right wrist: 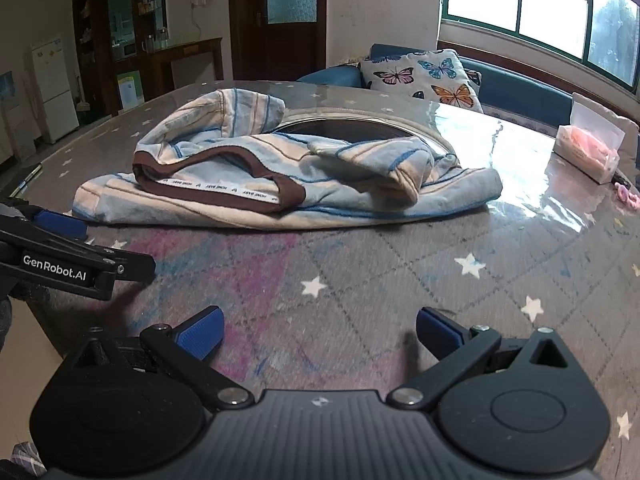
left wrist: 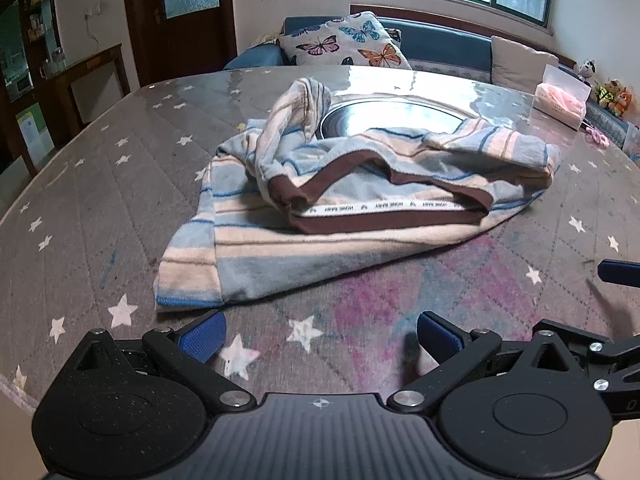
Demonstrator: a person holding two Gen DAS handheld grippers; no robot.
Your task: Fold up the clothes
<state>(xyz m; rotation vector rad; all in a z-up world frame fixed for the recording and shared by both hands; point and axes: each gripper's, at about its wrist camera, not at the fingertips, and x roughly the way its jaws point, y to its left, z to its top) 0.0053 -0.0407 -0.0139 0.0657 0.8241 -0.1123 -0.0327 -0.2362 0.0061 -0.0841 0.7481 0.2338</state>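
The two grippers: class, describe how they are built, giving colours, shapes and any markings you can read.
Each of the left gripper and right gripper has a ribbed dark grey body, round black pivot housings, black link arms with silver bolts and textured blue pads. The right wrist view shows white "GenRobot.AI" lettering on the left gripper's side.

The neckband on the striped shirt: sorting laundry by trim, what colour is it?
Dark brown neckband, with a white printed tape inside it; clearest in the left wrist view.

The striped garment point(left wrist: 352, 196) hides part of the metal dish point(left wrist: 392, 118); its collar tape lettering is too small to read.
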